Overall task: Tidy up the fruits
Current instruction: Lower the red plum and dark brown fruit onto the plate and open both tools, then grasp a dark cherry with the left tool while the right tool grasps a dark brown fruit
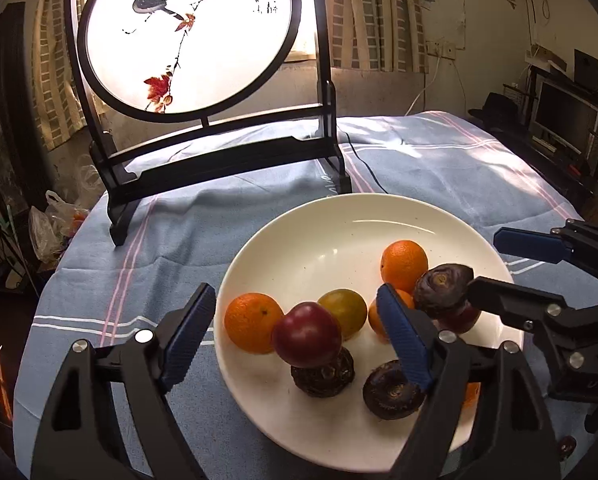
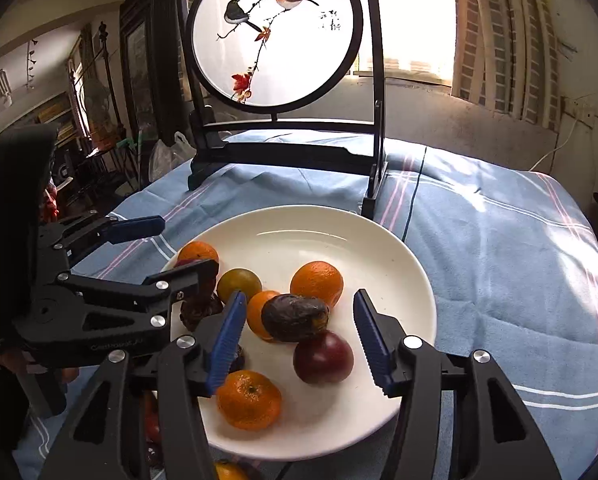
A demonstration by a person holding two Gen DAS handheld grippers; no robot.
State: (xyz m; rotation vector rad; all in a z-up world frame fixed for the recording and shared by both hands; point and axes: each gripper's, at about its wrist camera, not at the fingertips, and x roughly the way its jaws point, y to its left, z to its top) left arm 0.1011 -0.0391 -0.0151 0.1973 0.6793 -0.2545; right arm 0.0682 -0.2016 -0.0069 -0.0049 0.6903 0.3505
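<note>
A white plate on the blue cloth holds several oranges, a green-yellow fruit, dark red fruits and dark wrinkled ones. My left gripper is open over the plate's left side. A dark red fruit rests on a wrinkled fruit between its blue pads, clear of both. My right gripper is open over the plate's right side. A wrinkled dark fruit lies there on a red fruit and an orange, untouched by the pads.
A round bird-painted screen in a black stand rises just behind the plate. A black cable runs across the cloth beside it. More fruit lies on the cloth at the plate's near edge. Plastic bags sit beyond the table's left edge.
</note>
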